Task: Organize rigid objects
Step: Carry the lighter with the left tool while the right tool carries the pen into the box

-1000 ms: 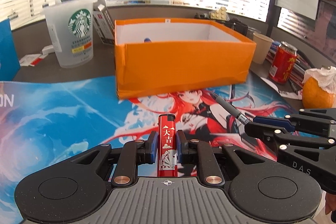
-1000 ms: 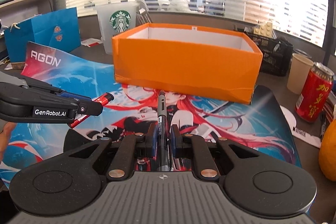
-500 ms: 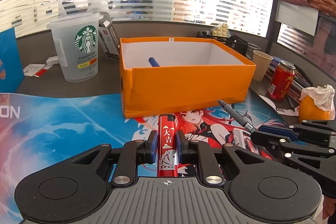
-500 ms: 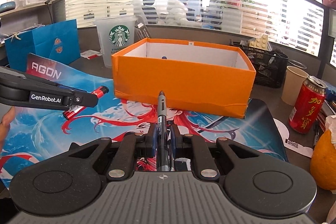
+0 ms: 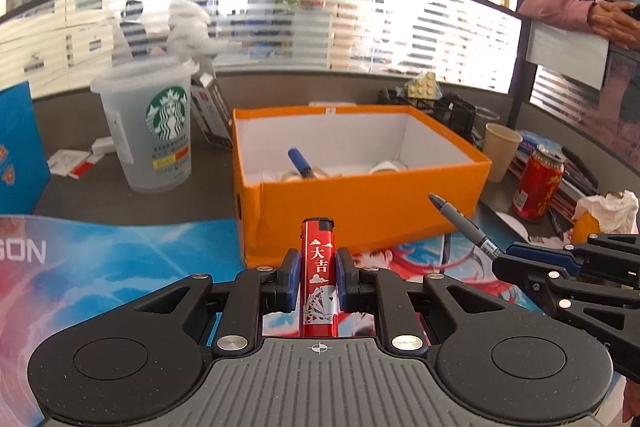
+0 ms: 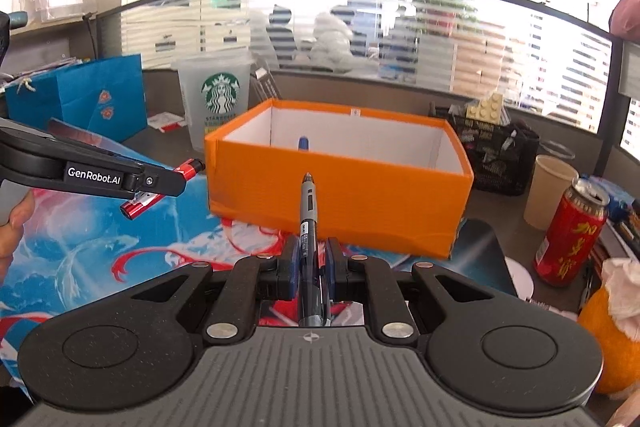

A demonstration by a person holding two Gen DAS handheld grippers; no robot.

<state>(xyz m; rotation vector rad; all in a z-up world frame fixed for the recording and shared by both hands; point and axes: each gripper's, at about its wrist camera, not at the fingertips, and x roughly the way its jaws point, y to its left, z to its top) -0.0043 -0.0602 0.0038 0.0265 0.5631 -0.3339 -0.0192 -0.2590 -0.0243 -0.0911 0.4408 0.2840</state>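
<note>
1. Holding a red lighter [image 5: 319, 277] in my left gripper [image 5: 318, 279], jaws narrow and clamped on its sides, its cap pointing toward the box [image 5: 360, 203].
2. My right gripper [image 6: 311, 269] is likewise pinched tight on a pen [image 6: 309, 227], tip forward; both items hang above the mat [image 6: 100, 247], just short of the box's near wall.
3. To do this step well, I judge each load must clear the orange rim before I let go, so I should lift over the wall, tip the noses down inside, and open one gripper at a time so nothing bounces out.
4. Count near to far: two grippers, one lighter, one pen in hand, one box.
5. Inside the box I see one blue marker [image 5: 299, 163] and some pale round items I cannot count.
6. Beyond: one clear cup [image 5: 148, 131], one paper cup [image 5: 502, 157], one red can [image 5: 539, 193].
</note>
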